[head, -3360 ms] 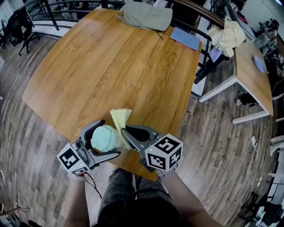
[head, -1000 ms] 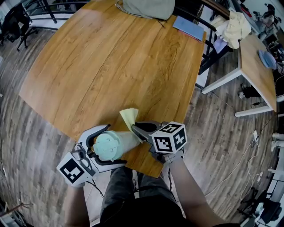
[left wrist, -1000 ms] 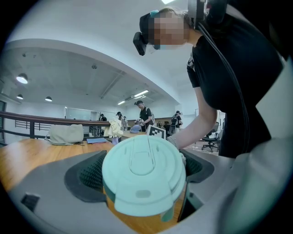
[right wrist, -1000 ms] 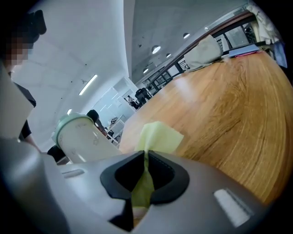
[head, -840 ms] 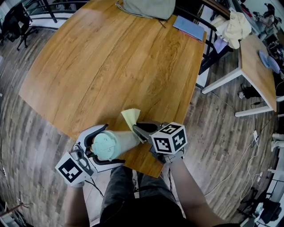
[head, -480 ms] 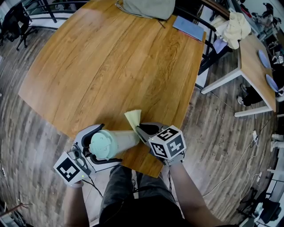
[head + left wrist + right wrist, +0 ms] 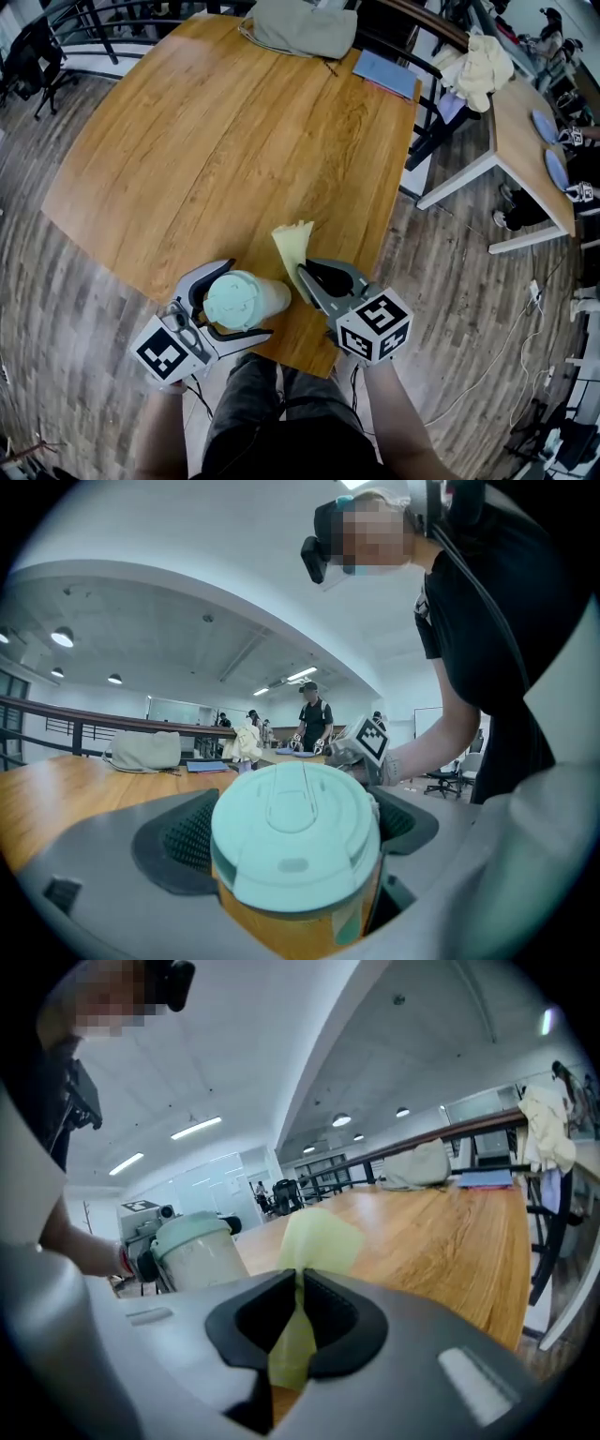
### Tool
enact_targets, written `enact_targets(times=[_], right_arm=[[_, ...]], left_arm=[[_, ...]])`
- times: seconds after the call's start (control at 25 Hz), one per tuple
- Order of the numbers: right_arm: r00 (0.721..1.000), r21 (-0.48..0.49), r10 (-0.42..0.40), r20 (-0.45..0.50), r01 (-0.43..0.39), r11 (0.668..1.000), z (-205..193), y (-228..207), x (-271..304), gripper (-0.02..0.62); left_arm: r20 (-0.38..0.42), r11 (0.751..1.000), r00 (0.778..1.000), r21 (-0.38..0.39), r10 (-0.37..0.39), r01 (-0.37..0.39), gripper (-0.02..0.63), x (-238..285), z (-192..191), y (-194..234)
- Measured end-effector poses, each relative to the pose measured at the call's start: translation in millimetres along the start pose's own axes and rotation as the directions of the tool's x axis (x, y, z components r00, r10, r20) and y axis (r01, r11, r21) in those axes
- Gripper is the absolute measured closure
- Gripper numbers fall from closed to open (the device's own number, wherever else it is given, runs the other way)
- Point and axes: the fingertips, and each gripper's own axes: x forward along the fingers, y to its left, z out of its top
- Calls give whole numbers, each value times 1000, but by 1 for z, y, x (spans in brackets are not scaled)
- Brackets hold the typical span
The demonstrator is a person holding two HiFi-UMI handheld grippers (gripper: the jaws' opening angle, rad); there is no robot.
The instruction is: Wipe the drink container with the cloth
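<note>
One wooden table [image 7: 234, 141] beneath drink container [image 7: 246, 300], cloth [image 7: 292, 246]; plank floor [image 7: 56, 356] around.

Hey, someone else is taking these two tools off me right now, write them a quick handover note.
Left tool: shut on the drink container, mint lid facing up toward the head camera, over the near edge of the table.
Right tool: shut on the yellow cloth, which sticks up past the jaws, just right of the container and not touching it.
Done: both things are gripped.
Left: press the cloth to the container's side and wipe around it.
</note>
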Motion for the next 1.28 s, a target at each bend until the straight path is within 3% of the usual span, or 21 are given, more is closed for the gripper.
enact_targets(times=[0.16,0.4,0.64,0.88,1.04,1.28], right_arm=[[997,-96,-49,54,54,994,11,14,-16,560],[989,-85,-83,120,94,992,18,19,-37,560],[983,-64,-109,148,120,991,19,20,-52,560],[978,-50,-124,166,134,990,19,22,-61,560],[975,-44,-140,174,150,988,18,23,-65,560],[965,-48,-171,198,184,982,26,18,-69,560]], left_arm=[[-16,1000,999,11,28,-28,115,10,4,-9],[-44,996,999,91,20,-16,115,34,11,-21],[-64,993,998,119,16,-8,115,52,11,-26],[-48,998,999,64,-2,5,115,56,12,-25],[10,1000,1000,13,-7,7,115,48,20,-28],[60,999,998,41,32,-34,114,26,41,-26]])
